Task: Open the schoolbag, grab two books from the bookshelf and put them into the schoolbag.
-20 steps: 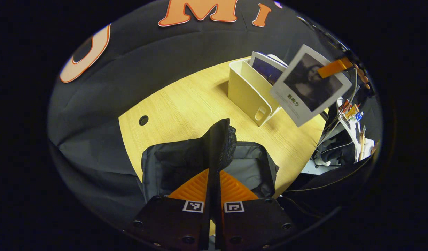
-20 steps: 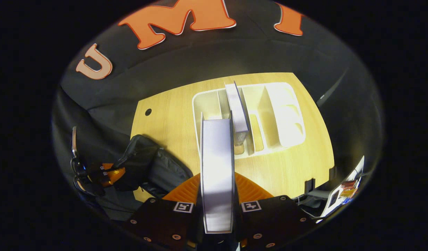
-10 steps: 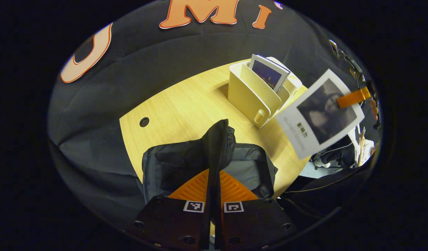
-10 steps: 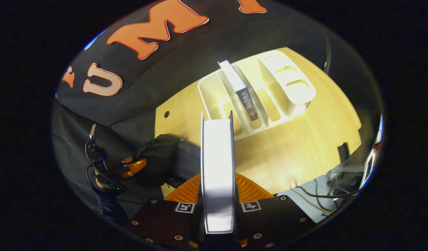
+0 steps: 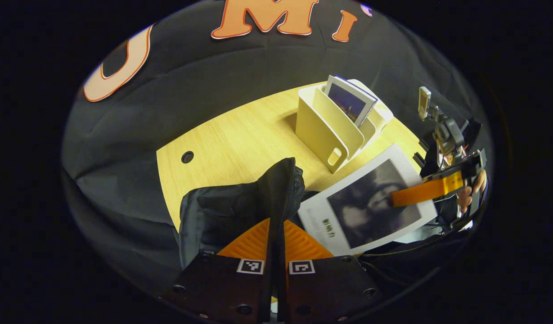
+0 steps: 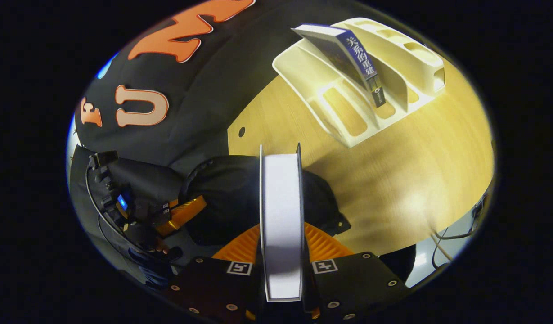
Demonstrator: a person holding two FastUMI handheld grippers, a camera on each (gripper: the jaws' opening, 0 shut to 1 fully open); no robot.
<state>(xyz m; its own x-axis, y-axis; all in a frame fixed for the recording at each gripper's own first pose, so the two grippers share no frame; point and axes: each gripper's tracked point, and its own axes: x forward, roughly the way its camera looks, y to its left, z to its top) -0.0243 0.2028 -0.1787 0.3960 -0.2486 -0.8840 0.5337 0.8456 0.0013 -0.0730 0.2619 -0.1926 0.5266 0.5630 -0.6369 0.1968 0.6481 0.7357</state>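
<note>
Left gripper point(image 5: 276, 252): clenching the black fabric schoolbag point(image 5: 240, 211) flap
Right gripper point(image 6: 280, 252): grasping a white-covered portrait book point(image 5: 368, 207), hovering over the bag

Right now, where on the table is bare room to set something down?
Bare wood lies between the cable hole, the bookshelf and the schoolbag. Crowded: the near edge, where the right gripper carries the book beside the schoolbag.

table point(image 5: 240, 135): light wood | hole point(image 5: 187, 157): round, near edge
</note>
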